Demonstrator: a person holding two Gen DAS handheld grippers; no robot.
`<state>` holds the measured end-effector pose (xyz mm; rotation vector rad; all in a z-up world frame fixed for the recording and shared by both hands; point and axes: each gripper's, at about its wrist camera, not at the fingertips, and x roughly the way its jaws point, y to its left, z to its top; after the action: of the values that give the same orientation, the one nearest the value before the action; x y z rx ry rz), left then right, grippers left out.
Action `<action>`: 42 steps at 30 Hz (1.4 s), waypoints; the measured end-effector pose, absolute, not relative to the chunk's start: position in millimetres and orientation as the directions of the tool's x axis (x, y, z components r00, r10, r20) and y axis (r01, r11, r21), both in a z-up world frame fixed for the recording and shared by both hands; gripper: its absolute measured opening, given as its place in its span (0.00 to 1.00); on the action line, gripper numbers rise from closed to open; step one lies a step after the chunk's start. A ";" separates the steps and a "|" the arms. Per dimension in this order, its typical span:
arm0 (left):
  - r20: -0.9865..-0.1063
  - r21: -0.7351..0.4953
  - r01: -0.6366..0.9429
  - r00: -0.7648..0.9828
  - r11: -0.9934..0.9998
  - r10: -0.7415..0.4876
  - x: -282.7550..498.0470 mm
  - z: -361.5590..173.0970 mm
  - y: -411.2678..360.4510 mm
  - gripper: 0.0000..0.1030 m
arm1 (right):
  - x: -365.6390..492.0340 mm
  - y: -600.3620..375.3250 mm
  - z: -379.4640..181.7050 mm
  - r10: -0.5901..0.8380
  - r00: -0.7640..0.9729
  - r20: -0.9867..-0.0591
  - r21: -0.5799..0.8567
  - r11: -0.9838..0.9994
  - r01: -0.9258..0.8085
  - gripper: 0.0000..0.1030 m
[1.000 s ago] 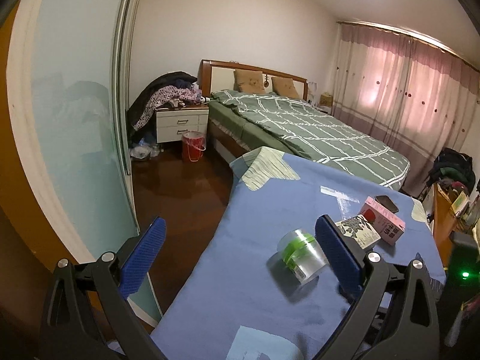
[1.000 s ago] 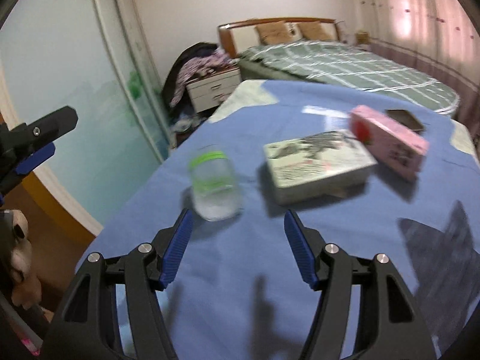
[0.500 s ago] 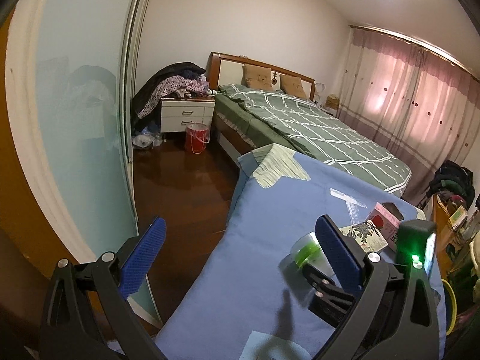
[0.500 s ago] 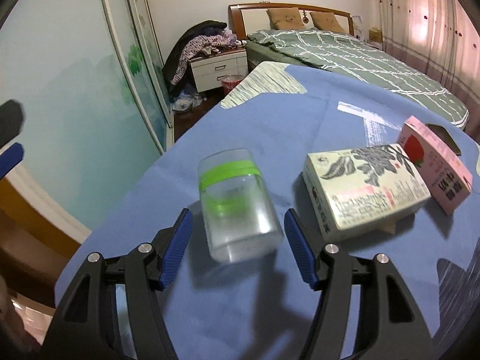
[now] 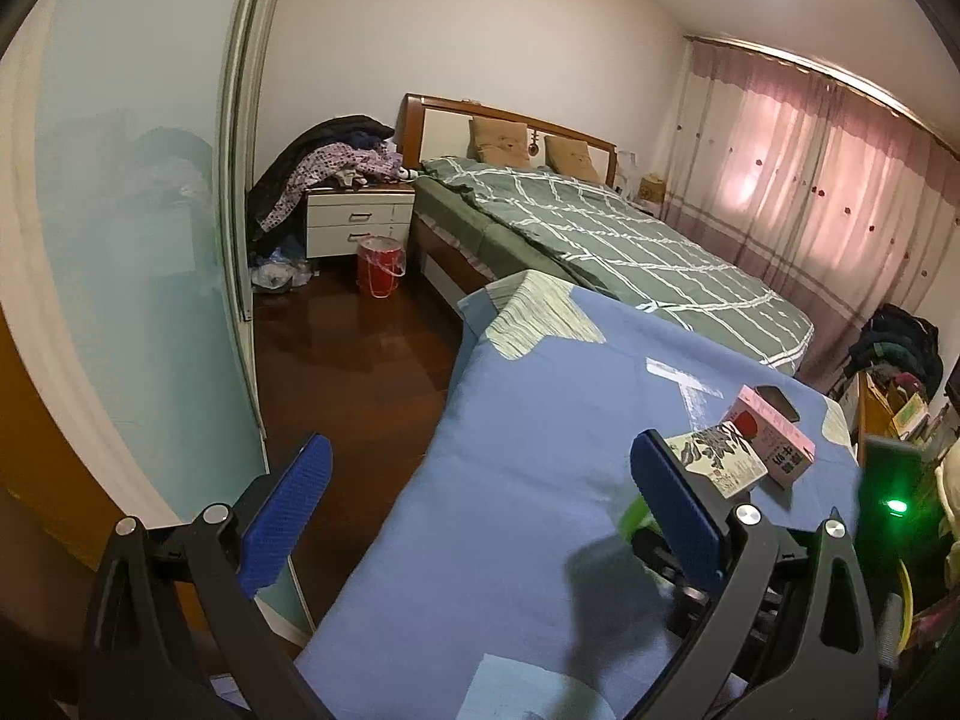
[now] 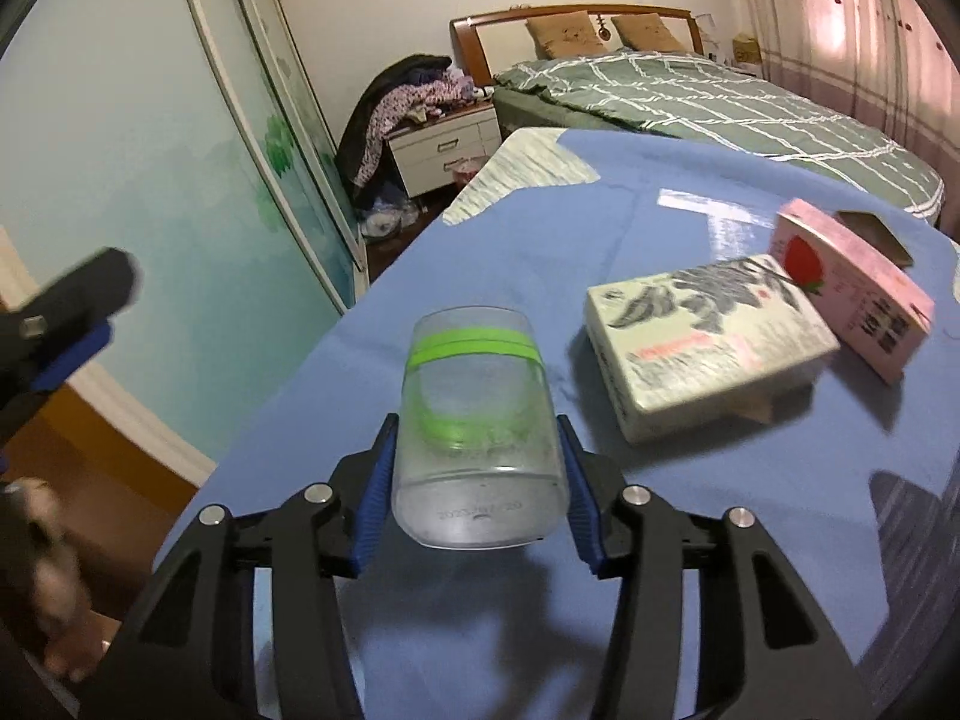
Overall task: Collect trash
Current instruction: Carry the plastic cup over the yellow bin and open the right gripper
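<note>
A clear plastic cup (image 6: 474,414) with a green band lies on its side on the blue tablecloth (image 6: 492,240). My right gripper (image 6: 476,423) has the cup between its blue pads; the jaws are closing and both pads touch the cup's sides. In the left wrist view only a green sliver of the cup (image 5: 631,513) shows behind one finger. My left gripper (image 5: 480,450) stands wide open with nothing in it, over the table's left edge. A white box with leaf print (image 6: 702,342) and a pink carton (image 6: 852,288) lie to the right of the cup.
A dark phone (image 6: 876,237) lies behind the pink carton. Beyond the table stand a bed (image 5: 600,228), a white nightstand (image 5: 354,222) and a red bin (image 5: 379,264) on the wooden floor. A glass sliding door (image 5: 132,240) runs along the left.
My right gripper has come forward around the cup, and its jaws have narrowed onto the cup's sides. My left gripper has stayed open and nearly still.
</note>
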<state>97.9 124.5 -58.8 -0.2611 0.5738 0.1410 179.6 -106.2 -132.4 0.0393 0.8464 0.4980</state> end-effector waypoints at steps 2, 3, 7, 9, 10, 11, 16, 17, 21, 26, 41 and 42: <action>-0.556 -0.203 -0.193 0.829 0.960 0.049 100.1 -60.2 118.3 0.95 | 169.0 -122.3 -128.5 0.452 0.559 -0.695 0.253 0.882 -0.398 0.46; -0.558 -0.204 -0.188 0.829 0.961 0.044 100.7 -60.7 115.5 0.95 | 163.7 -131.5 -127.2 0.456 0.563 -0.689 0.263 0.882 -0.391 0.46; -0.563 -0.202 -0.164 0.826 0.966 0.023 103.8 -63.0 104.8 0.95 | 146.8 -167.8 -121.3 0.414 0.622 -0.665 0.266 0.909 -0.321 0.46; -0.565 -0.201 -0.148 0.825 0.968 0.009 105.6 -64.4 97.7 0.95 | 140.8 -191.6 -119.3 0.364 0.664 -0.653 0.250 0.932 -0.264 0.46; -0.566 -0.199 -0.140 0.824 0.970 0.003 106.3 -65.2 93.7 0.95 | 138.2 -205.8 -118.5 0.327 0.689 -0.647 0.241 0.945 -0.222 0.46; -0.568 -0.195 -0.134 0.823 0.972 -0.001 107.0 -65.7 90.2 0.95 | 135.5 -221.3 -117.5 0.290 0.711 -0.640 0.234 0.955 -0.180 0.46; -0.580 -0.185 -0.091 0.814 0.979 -0.034 110.9 -69.4 70.0 0.95 | 126.5 -289.2 -113.0 0.118 0.779 -0.616 0.192 0.981 0.003 0.46; -0.582 -0.182 -0.081 0.812 0.980 -0.041 112.2 -70.3 64.8 0.95 | 124.2 -304.2 -112.0 0.077 0.788 -0.611 0.184 0.982 0.046 0.46; -0.591 -0.171 -0.051 0.805 0.984 -0.060 115.7 -73.3 50.3 0.95 | 114.9 -361.3 -111.0 -0.097 0.802 -0.589 0.149 0.963 0.226 0.46; -0.607 -0.155 -0.023 0.791 0.988 -0.077 122.2 -77.4 33.4 0.95 | 105.7 -422.4 -113.0 -0.276 0.767 -0.579 0.132 0.897 0.422 0.46; -0.644 -0.108 0.050 0.757 0.993 -0.108 148.5 -87.3 -7.2 0.95 | 89.8 -528.9 -147.0 -0.479 0.608 -0.633 0.168 0.682 0.712 0.46; -0.646 -0.105 0.058 0.755 0.993 -0.113 150.5 -87.8 -11.2 0.95 | 89.7 -531.1 -148.6 -0.479 0.605 -0.636 0.170 0.678 0.715 0.47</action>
<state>150.5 -11.2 -87.8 -0.0801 0.7092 -0.0931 89.7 -531.1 -148.6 0.4365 0.5913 -0.7166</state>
